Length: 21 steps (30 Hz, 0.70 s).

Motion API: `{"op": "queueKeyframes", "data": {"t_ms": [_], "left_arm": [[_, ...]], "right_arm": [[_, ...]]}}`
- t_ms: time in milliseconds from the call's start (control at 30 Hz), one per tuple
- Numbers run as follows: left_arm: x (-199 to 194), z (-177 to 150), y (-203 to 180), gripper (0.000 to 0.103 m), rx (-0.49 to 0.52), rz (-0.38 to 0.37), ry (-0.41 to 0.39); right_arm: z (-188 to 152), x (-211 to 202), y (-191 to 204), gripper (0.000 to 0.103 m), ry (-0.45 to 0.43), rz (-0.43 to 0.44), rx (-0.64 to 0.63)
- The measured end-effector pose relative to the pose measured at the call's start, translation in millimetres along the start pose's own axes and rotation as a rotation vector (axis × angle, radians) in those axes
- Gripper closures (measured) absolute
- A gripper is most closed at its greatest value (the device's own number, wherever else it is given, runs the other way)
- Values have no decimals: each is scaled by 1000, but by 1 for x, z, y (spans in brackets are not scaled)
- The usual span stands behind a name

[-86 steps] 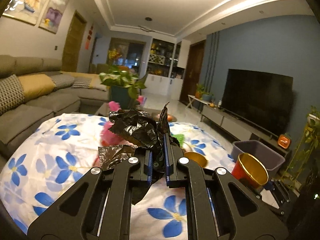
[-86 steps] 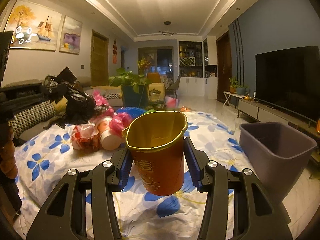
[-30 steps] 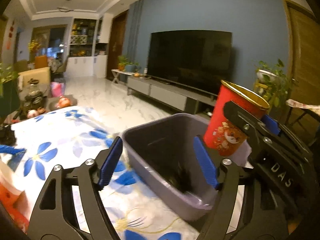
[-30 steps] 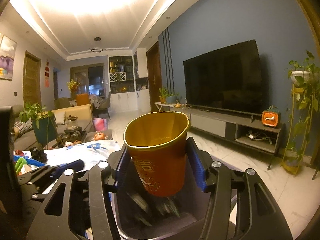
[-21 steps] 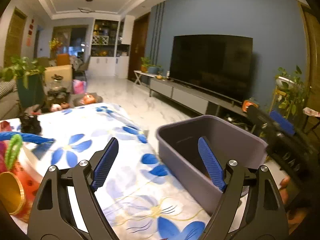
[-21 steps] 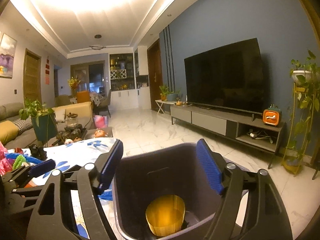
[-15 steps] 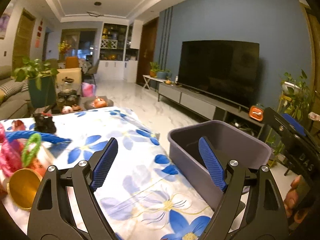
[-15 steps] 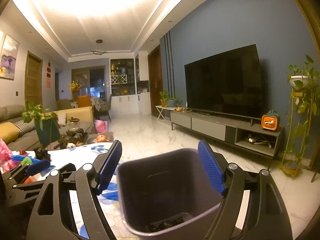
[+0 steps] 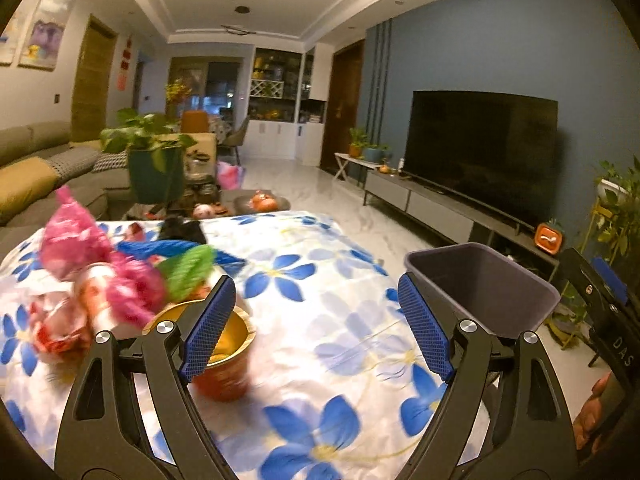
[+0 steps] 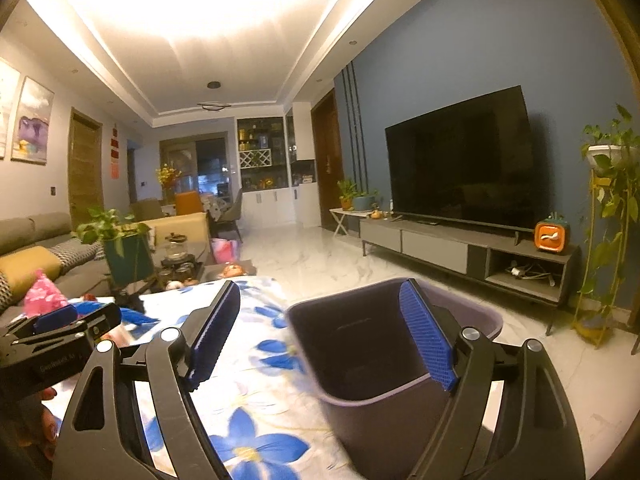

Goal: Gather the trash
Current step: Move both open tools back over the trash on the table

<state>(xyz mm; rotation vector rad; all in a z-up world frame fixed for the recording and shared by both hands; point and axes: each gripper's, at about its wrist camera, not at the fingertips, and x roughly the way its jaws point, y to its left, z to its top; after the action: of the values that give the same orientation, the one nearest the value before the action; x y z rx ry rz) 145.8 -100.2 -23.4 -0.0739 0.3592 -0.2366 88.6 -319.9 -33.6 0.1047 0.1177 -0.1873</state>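
A grey bin [image 9: 480, 280] stands at the right edge of the flowered tablecloth [image 9: 320, 320]. My left gripper [image 9: 315, 280] is open and empty above the cloth, its left finger just in front of a red cup with a gold inside [image 9: 224, 360]. Pink bags [image 9: 100, 280], a green piece [image 9: 188, 268] and blue trash [image 9: 172, 246] are piled at the left. My right gripper [image 10: 320, 286] is open and empty, level with the bin [image 10: 380, 344]. The bin's bottom is hidden.
A television [image 10: 460, 168] on a low cabinet [image 10: 460, 252] lines the blue wall, with a tall plant stand [image 10: 608, 220] beside it. A sofa [image 9: 36, 176] and a potted plant [image 9: 152, 160] lie beyond the table. A hand [image 9: 596, 412] shows at lower right.
The left gripper dropped the black bag and the right gripper dropped its red cup into the bin. The left then swung left toward the pile; the right drew back from the bin.
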Motion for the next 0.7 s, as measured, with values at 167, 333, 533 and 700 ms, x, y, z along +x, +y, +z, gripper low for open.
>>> {"op": "queueKeyframes", "data": {"t_ms": [167, 333, 533, 700], "left_arm": [[-21, -4, 22, 21, 3, 66, -4], [-39, -4, 43, 21, -20, 115, -17], [-58, -9, 66, 21, -44, 163, -25], [-69, -12, 84, 21, -64, 197, -27]], "right_arm": [[-3, -11, 20, 23, 2, 45, -16], [-7, -20, 44, 23, 4, 93, -40], [-10, -27, 72, 23, 9, 143, -66], [-14, -26, 89, 23, 31, 186, -84]]}}
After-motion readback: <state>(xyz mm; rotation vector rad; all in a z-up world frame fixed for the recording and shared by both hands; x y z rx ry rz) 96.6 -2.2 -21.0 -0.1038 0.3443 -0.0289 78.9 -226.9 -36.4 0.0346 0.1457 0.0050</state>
